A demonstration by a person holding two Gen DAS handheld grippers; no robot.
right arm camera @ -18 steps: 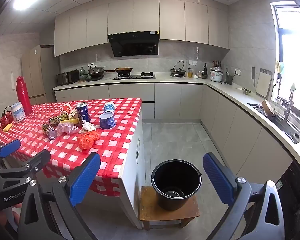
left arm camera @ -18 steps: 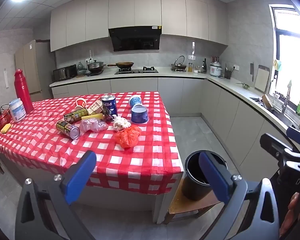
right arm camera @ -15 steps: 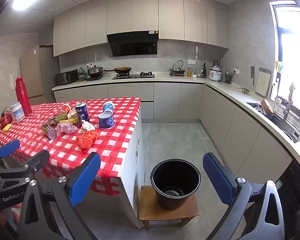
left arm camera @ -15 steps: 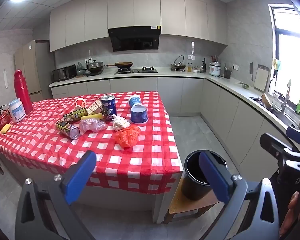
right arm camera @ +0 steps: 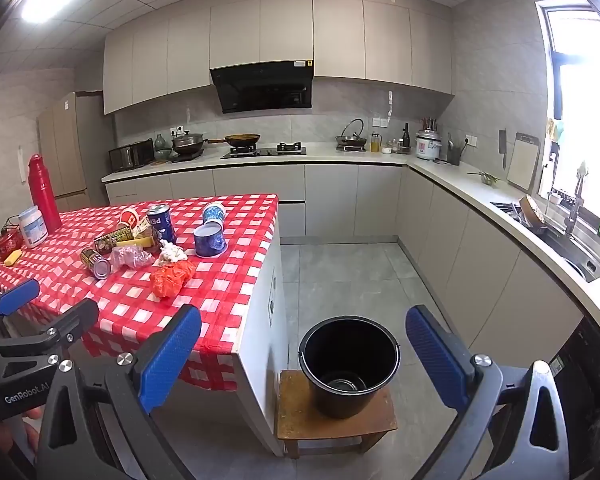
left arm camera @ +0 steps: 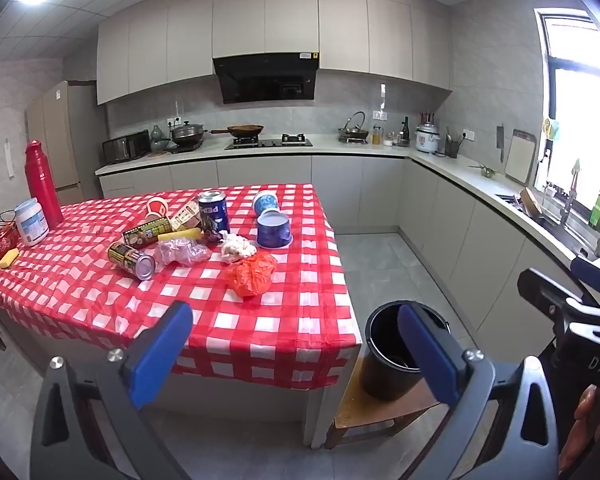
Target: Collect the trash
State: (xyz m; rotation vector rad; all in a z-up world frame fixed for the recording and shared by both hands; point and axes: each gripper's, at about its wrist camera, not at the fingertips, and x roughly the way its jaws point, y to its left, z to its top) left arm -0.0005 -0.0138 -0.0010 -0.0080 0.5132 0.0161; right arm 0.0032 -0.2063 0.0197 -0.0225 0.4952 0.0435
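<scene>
Both claws are spread wide with nothing between their blue pads. The left gripper hangs short of the near edge of the table with the red-and-white checked cloth; the right gripper hangs over grey floor, short of the round black plastic bucket that stands on a low brown wooden stool just beside the table's corner. Something round lies on the bucket's bottom; what it is cannot be told.

The trash lies clustered mid-table, well apart from both claws: nearest, one crumpled orange plastic bag; behind it one white paper wad and one clear crumpled wrapper; two yellow-labelled tin cans on their sides; one upright blue drink can; two blue-and-white paper cups, one upright, one tipped over. At the far left stand a tall red flask and a white tub.
</scene>
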